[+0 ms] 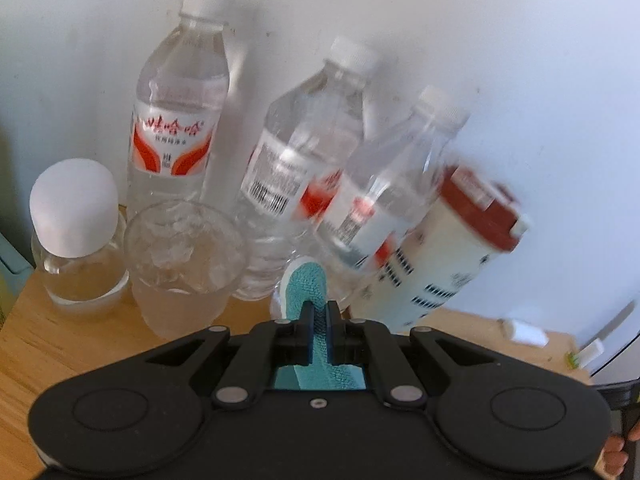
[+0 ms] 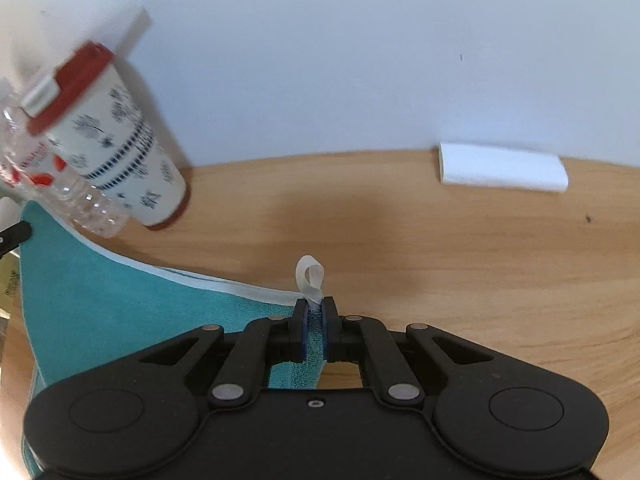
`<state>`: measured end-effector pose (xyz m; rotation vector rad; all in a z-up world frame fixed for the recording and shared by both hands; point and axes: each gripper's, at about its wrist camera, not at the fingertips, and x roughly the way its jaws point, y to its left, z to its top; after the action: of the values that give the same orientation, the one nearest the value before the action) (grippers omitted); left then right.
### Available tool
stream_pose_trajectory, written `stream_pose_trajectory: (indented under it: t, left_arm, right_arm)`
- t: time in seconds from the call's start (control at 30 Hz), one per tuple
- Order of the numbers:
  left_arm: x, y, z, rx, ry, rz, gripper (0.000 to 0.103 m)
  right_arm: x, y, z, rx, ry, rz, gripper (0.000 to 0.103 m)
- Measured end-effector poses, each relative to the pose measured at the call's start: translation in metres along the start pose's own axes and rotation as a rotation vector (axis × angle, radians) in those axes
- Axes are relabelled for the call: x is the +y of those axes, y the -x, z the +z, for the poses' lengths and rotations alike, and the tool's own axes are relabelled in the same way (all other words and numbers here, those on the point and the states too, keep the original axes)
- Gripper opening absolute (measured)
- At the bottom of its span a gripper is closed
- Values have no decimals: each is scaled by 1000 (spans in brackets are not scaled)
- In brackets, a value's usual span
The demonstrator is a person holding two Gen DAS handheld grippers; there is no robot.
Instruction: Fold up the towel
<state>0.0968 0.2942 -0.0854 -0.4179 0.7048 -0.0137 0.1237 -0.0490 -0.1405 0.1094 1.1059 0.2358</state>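
Note:
The towel (image 2: 100,304) is teal terry cloth with a pale hem, spread over the left of the wooden table (image 2: 440,260). My right gripper (image 2: 315,306) is shut on one corner of it, and a white hanging loop (image 2: 309,276) sticks up past the fingertips. My left gripper (image 1: 319,310) is shut on another teal corner of the towel (image 1: 306,284), held up just in front of the bottles. A black tip of the left gripper (image 2: 16,234) shows at the far left of the right wrist view. Most of the towel is hidden below both grippers.
Three water bottles (image 1: 176,120) stand against the white wall, with a clear plastic cup (image 1: 186,264) and a small white-capped bottle (image 1: 74,232) in front. A red-lidded paper cup (image 2: 116,148) stands beside them. A white block (image 2: 502,168) lies by the wall on the right.

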Motion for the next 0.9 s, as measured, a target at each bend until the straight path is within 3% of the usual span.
stream_pose_trajectory:
  t: [0.27,0.37,0.47,0.5,0.53,0.63,0.73,0.9]
  left_arm:
    - [0,-24,-6,23,-46,51,5]
    - [-3,-30,-9,48,-70,65,6]
    - [-7,-31,-10,68,-107,103,15]
    - [-8,-30,-10,76,-124,123,28]
    - [-8,-30,-9,85,-135,134,39]
    - [-7,-24,-9,101,-185,153,39]
    - [-10,-11,-9,128,-254,177,39]
    - [-28,14,-13,151,-289,81,39]
  right_arm:
    - [2,-9,-4,6,19,-63,9]
    - [8,1,-6,-15,69,-106,17]
    - [8,29,-13,-27,104,-115,26]
    - [7,41,-18,-35,111,-113,27]
    - [5,53,-24,-34,108,-105,30]
    - [3,73,-52,36,97,-52,31]
    - [11,81,-103,146,113,-33,31]
    - [24,85,-171,231,-5,22,26]
